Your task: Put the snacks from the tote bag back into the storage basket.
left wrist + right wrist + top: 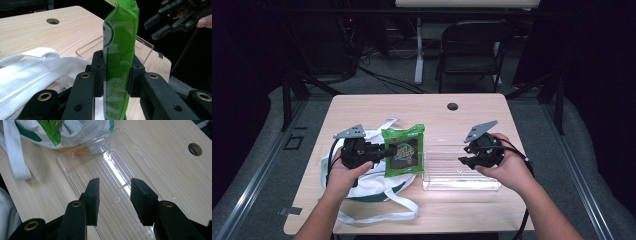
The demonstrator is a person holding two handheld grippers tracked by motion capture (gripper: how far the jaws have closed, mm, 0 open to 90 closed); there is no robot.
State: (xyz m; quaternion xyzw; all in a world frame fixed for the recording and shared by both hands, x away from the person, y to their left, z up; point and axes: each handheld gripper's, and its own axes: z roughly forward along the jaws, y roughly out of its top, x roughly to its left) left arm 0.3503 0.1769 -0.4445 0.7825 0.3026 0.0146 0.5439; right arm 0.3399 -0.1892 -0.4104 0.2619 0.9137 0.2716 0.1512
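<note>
A green snack packet point(403, 150) is held above a white cloth bag point(367, 180), and my left gripper point(388, 151) is shut on its left edge. In the left gripper view the packet point(120, 50) stands upright between the two pads point(98, 72). A clear plastic tray point(460, 172) lies on the table to the right of the packet. My right gripper point(463, 159) hovers over the tray's right part, its jaws apart with nothing between them. In the right gripper view the ribbed tray floor point(110, 185) lies below the gripper point(113, 200).
The wooden table point(432, 112) has a round cable hole point(452, 106) near its far edge. The bag's white straps point(382, 215) trail toward the table's front edge. A dark folding chair point(472, 50) stands behind the table.
</note>
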